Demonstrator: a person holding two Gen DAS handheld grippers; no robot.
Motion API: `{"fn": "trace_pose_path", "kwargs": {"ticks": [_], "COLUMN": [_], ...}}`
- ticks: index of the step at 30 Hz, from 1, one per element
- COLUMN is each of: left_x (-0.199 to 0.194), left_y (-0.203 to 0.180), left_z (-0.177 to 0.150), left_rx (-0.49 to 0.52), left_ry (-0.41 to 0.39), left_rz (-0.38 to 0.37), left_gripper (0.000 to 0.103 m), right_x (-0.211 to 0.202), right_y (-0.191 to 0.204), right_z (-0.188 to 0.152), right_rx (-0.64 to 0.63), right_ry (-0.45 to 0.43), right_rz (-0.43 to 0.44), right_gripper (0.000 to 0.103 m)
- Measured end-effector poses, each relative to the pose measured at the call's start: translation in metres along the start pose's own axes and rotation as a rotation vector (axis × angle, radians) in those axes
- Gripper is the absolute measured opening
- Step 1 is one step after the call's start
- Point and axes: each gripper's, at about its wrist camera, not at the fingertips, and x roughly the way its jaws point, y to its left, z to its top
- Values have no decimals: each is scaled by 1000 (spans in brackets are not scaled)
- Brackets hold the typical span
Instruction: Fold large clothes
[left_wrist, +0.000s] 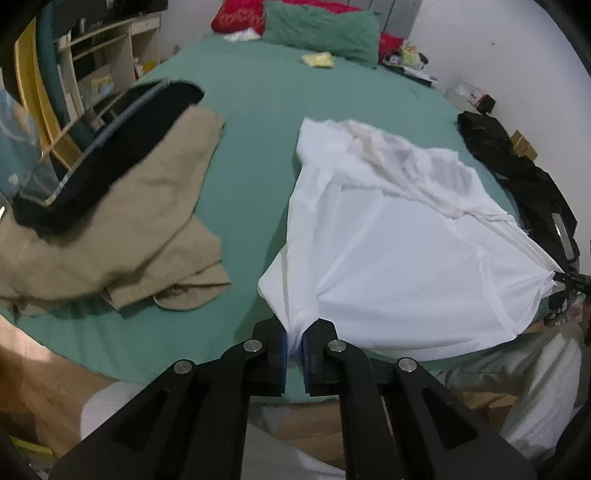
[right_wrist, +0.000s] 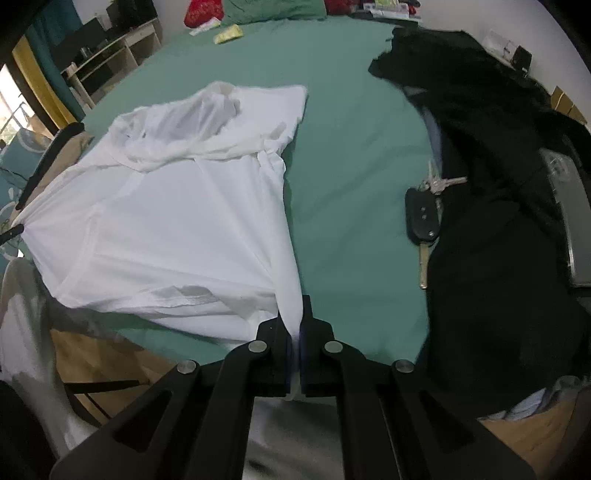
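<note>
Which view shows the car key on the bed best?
The right wrist view: the car key lies in plain sight on the green bedsheet, against the black garment. The left wrist view does not show it.

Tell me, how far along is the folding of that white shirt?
Barely begun. Done: the white shirt lies spread on the green bed. In hand: the left gripper and right gripper each pinch a near corner of it. Left: every fold, plus the tan garment and black clothes lying unfolded beside it.
</note>
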Motion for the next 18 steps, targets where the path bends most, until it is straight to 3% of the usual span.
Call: {"fn": "trace_pose_path", "kwargs": {"ticks": [13, 18], "left_x": [-58, -70], "left_y": [-15, -15], "left_z": [-10, 3], "left_rx": [17, 6], "left_ry": [-34, -82], "left_rz": [-53, -64], "left_gripper": [7, 7], "right_x": [-43, -56], "right_y": [2, -6], "right_z": [-4, 5], "right_rx": [45, 68], "right_ry": [-83, -150], "right_rz": [67, 84], "right_gripper": [2, 2]}}
